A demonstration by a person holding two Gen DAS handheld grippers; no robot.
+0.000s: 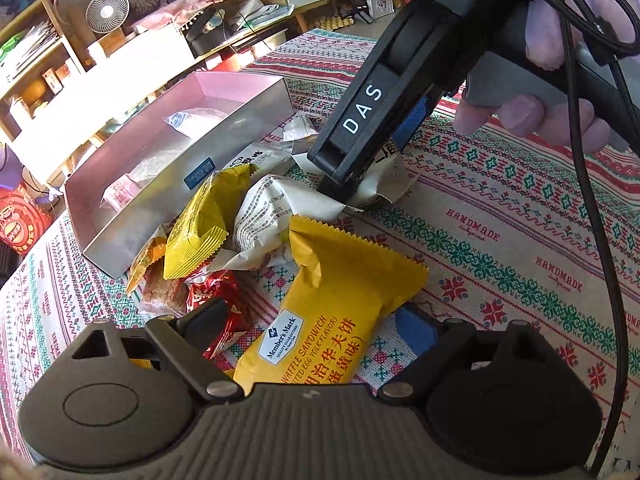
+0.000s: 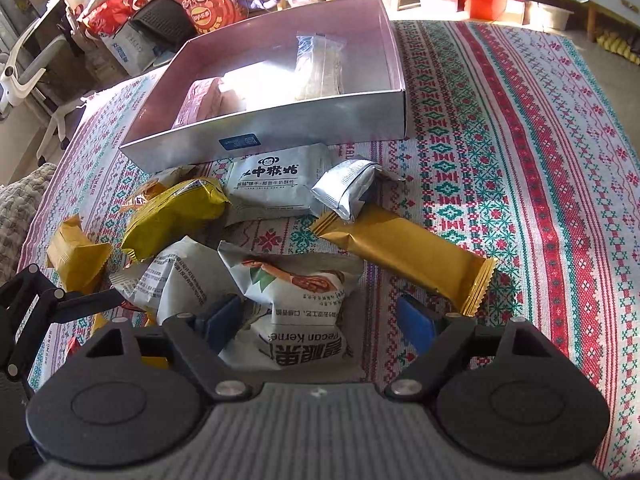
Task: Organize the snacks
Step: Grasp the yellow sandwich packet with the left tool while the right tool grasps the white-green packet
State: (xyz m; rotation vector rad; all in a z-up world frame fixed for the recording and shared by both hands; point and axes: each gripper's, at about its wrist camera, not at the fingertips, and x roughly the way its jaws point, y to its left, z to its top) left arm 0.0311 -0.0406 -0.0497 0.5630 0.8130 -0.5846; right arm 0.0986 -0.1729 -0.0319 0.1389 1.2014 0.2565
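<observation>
Patterned tablecloth [image 2: 520, 140], silver box [image 2: 280, 136], scattered snack packets [image 2: 276, 184]

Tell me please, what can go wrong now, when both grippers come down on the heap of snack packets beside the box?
1. The left gripper straddles the yellow waffle packet, with a red wrapper by one finger; it may pinch both.
2. The right gripper straddles the white pecan packet, which overlaps neighbouring packets, so lifting may drag them.
3. Both grippers work close together and could collide.

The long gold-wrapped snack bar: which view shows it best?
The right wrist view: the long gold-wrapped snack bar lies there almost fully visible, one end tucked under a silver packet. In the left wrist view I cannot find it; the right hand-held gripper may hide it.
</observation>
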